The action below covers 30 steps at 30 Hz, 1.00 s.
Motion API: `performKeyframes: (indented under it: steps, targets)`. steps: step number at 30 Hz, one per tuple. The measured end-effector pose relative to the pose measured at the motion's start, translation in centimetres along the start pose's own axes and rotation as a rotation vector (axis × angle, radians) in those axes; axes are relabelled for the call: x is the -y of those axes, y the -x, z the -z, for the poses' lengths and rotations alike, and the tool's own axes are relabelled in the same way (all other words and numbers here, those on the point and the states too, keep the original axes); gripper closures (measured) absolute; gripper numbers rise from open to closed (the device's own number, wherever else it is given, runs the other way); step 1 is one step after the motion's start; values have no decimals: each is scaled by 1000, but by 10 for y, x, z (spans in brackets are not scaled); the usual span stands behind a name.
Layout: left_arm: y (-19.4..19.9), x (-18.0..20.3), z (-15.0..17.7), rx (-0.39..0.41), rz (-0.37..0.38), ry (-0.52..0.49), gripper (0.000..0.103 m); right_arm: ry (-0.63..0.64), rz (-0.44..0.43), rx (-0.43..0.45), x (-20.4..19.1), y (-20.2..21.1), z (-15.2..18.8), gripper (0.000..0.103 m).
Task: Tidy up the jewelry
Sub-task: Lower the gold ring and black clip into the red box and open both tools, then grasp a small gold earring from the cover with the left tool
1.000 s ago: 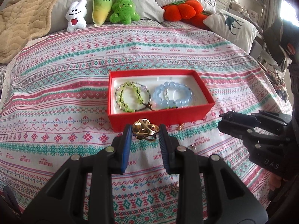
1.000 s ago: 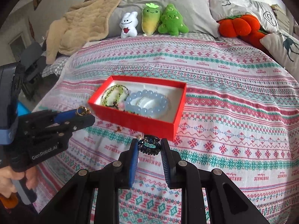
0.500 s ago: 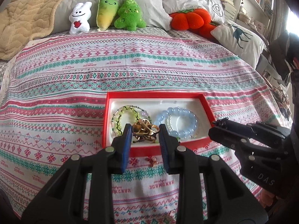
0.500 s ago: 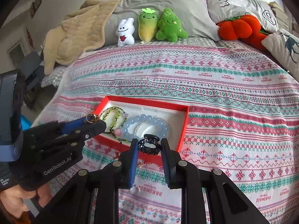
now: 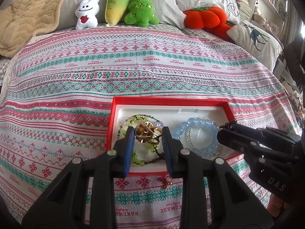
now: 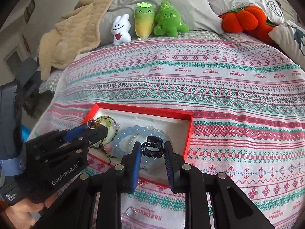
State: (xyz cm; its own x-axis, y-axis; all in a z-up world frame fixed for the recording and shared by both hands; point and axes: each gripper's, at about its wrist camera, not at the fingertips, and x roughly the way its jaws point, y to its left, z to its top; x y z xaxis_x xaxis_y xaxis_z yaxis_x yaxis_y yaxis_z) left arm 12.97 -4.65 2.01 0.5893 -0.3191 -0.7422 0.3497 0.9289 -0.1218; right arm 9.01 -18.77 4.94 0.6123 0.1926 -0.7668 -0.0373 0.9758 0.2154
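Left tool point(image 5: 148, 137) gripped gold brooch point(image 5: 147, 134), right tool point(image 6: 152, 150) gripped hair clip point(image 6: 152, 148), both over box point(image 5: 171, 101); release could snag bracelets point(image 5: 198, 133).

Red box point(image 5: 169, 101) with white lining, lower centre; pale blue bead bracelet point(image 5: 198, 135); yellow-green bead bracelet point(image 5: 136, 157); gold clasp point(image 5: 148, 134); dark blue hair claw point(image 6: 152, 149); bedspread point(image 5: 133, 72) banded pink, teal, white; tool pads point(image 5: 128, 148) blue.
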Motion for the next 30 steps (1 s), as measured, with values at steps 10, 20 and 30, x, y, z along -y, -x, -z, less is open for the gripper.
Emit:
performKeyframes:
  steps: [10, 20, 30]
  targets:
    - [1, -1, -2, 4, -9, -11, 65, 2, 22, 3, 5, -3, -1, 77]
    - [17, -3, -3, 21, -11, -24, 41, 7, 28, 15, 7, 14, -1, 55]
    - [39, -2, 4, -4, -28, -16, 22, 5, 21, 49, 3, 45, 5, 37]
